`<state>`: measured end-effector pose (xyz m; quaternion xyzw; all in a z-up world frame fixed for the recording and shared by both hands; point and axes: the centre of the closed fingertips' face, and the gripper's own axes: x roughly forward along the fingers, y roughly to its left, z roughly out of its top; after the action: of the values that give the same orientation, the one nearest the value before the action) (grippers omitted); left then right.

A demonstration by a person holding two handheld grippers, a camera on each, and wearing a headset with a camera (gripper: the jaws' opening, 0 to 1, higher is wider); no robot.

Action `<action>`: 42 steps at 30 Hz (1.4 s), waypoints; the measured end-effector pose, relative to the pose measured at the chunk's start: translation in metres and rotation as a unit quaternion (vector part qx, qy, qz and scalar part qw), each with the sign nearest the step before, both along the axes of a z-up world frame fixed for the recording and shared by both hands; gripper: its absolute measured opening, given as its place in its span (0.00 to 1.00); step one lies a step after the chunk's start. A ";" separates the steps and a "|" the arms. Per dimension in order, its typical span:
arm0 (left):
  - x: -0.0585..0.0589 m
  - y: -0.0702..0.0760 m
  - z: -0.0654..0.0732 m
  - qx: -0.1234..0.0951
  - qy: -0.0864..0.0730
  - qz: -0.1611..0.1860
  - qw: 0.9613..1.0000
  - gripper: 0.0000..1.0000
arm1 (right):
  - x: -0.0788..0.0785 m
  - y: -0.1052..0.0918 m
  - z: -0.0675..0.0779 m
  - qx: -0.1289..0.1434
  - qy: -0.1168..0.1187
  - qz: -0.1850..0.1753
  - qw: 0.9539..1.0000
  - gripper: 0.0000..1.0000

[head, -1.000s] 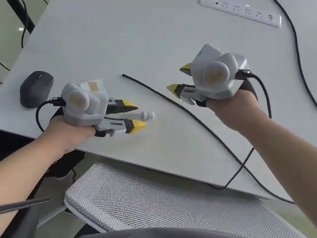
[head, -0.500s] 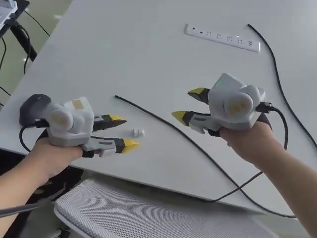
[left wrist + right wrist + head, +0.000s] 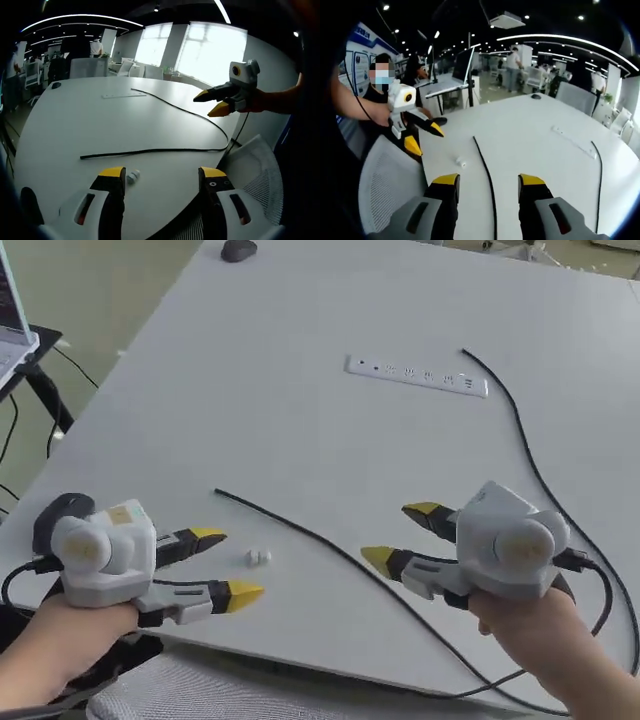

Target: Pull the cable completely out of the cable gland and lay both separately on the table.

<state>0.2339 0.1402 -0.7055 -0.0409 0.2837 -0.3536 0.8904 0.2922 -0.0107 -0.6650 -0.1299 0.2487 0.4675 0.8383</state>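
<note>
Cable [image 3: 300, 532] and cable gland [image 3: 258, 557] lie apart, so left gripper [image 3: 232, 563] and right gripper [image 3: 397, 533], both spread and empty, should lift clear gently.

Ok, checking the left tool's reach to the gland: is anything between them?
Nothing visible. The cable gland lies on bare table just ahead of the open left tool; the black cable runs past on its far side, not touching.
</note>
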 end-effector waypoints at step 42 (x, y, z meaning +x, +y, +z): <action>-0.008 0.011 0.007 0.006 0.016 0.025 1.000 0.97 | -0.050 -0.052 -0.033 0.059 0.090 -0.052 0.993 0.91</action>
<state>0.2257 0.1513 -0.6984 -0.0490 0.2990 -0.3286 0.8945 0.2426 -0.0629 -0.6979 -0.0246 0.3021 0.4469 0.8417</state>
